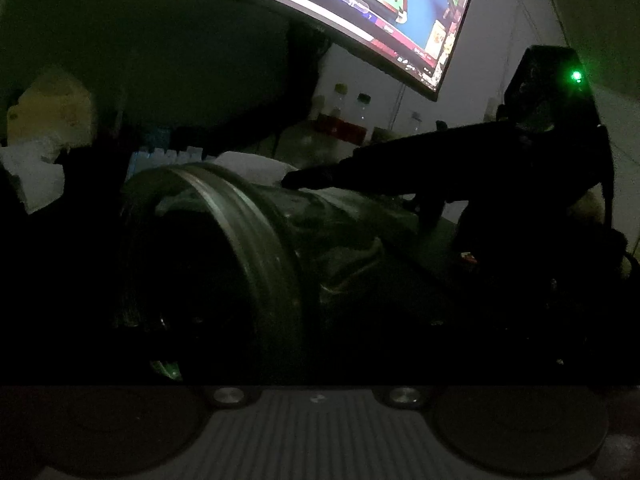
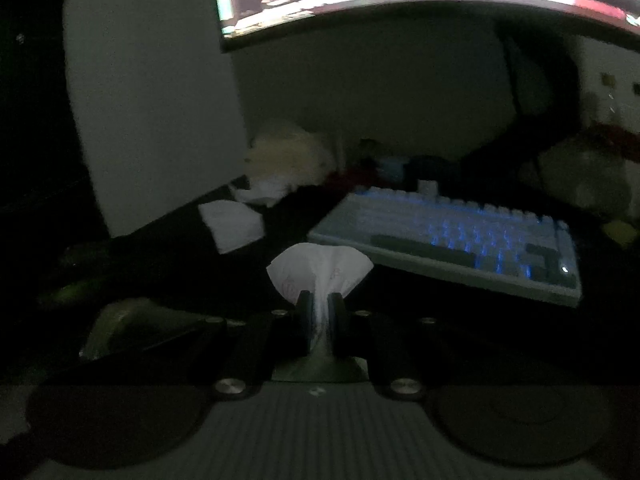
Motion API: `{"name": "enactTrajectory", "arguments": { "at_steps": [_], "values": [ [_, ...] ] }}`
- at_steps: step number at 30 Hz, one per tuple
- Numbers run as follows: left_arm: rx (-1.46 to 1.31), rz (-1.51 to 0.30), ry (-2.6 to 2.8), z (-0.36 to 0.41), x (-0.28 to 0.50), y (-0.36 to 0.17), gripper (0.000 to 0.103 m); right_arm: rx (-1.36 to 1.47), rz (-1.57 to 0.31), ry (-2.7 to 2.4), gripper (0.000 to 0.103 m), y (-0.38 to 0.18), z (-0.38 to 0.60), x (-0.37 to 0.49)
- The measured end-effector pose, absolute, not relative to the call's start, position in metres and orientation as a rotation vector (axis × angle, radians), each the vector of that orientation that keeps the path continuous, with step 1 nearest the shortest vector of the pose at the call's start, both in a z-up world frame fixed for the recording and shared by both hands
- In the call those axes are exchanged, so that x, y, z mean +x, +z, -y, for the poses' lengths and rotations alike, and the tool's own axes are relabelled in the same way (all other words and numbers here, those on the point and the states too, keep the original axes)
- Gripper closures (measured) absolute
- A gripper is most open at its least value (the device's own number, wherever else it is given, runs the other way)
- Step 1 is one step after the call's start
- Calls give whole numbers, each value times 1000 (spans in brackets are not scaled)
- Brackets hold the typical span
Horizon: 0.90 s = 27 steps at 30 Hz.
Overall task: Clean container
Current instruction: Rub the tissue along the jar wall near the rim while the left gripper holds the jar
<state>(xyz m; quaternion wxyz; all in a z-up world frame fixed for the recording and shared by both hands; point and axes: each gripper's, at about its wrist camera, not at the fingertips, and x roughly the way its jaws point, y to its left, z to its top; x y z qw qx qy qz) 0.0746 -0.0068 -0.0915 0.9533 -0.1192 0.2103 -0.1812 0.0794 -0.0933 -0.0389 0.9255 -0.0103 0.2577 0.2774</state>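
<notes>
The scene is very dark. In the left wrist view a clear round container (image 1: 248,248) with a ribbed rim fills the middle, lying tilted on its side close to the camera. My left gripper's fingers are lost in the dark around it. The right gripper (image 1: 296,180) shows as a black shape reaching in from the right, its tip over the container wall. In the right wrist view my right gripper (image 2: 320,300) is shut on a white tissue (image 2: 320,270) that fans out beyond the fingertips.
A lit curved monitor (image 1: 380,12) hangs above. A backlit white keyboard (image 2: 452,236) lies at right. Loose tissues (image 2: 232,226) and a pale plush toy (image 2: 288,152) lie at the back. Bottles (image 1: 340,116) stand by the wall.
</notes>
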Motion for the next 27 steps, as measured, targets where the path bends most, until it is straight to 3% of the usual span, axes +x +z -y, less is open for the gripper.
{"name": "enactTrajectory", "arguments": {
  "at_steps": [8,27],
  "values": [
    [-232,-429,-356,12,74,-90,33,-83,-462,726,92,-30,69,52],
    [-259,-455,-351,17,83,-85,34,-13,-537,587,91,-36,85,82]
  ]
}}
